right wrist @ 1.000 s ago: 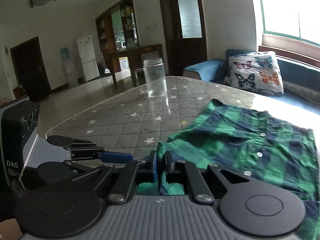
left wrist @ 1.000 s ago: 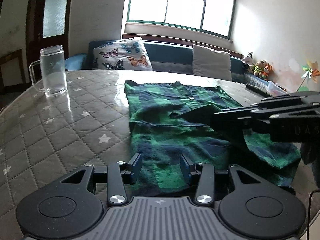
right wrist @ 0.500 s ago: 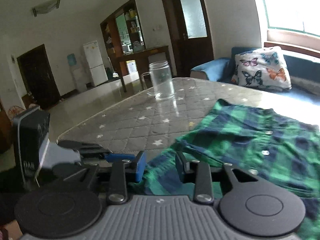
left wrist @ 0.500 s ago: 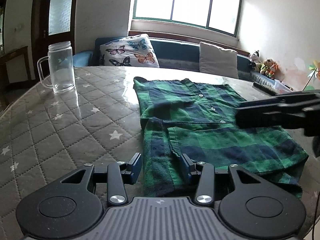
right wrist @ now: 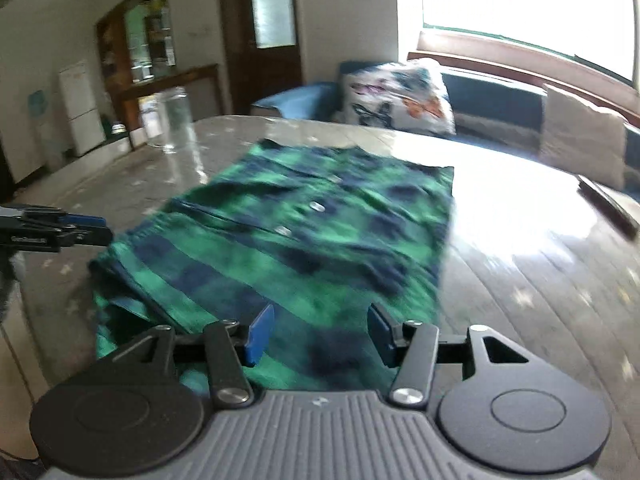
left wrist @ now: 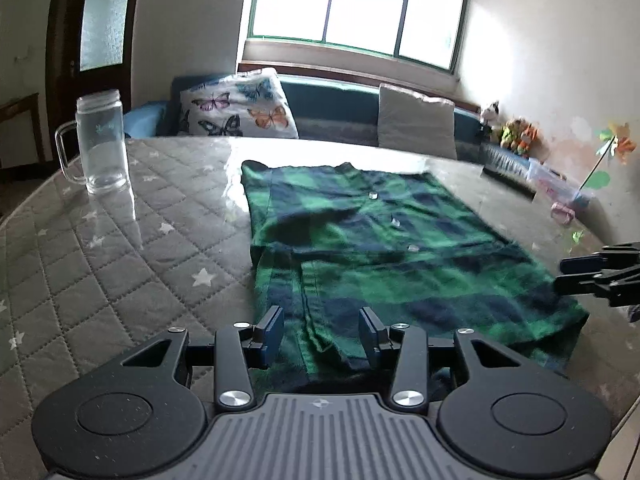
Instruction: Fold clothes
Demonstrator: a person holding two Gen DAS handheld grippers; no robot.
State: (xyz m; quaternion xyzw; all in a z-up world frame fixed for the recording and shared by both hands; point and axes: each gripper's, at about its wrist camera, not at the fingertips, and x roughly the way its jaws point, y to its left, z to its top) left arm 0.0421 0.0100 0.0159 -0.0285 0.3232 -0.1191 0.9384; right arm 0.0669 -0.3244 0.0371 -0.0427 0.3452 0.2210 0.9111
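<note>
Green and navy plaid button-up shirt (left wrist: 372,248) spread flat on the grey quilted table cover with white stars (left wrist: 100,264), button placket facing up, near edge folded over in a narrow strip. Seen again in the blurred right wrist view (right wrist: 304,240), lying across the middle of the table.

Left gripper (left wrist: 322,334) low at the shirt's near edge, jaws wide apart, holding nothing, cloth showing between the blue pads. Right gripper (right wrist: 320,330) likewise spread wide and empty, hovering over the shirt's near hem. Right gripper also visible from the left camera, just beside the shirt's right edge (left wrist: 600,276); left gripper visible from the right camera near the shirt's left side (right wrist: 52,230).

Clear glass mug with a handle (left wrist: 100,146) upright on the table, well apart from the shirt, to its far left; contents: cannot tell, looks see-through.

Behind the table, a white butterfly-print cushion (left wrist: 236,110) and a plain grey cushion (left wrist: 416,126) on a dark blue sofa (left wrist: 332,100).
</note>
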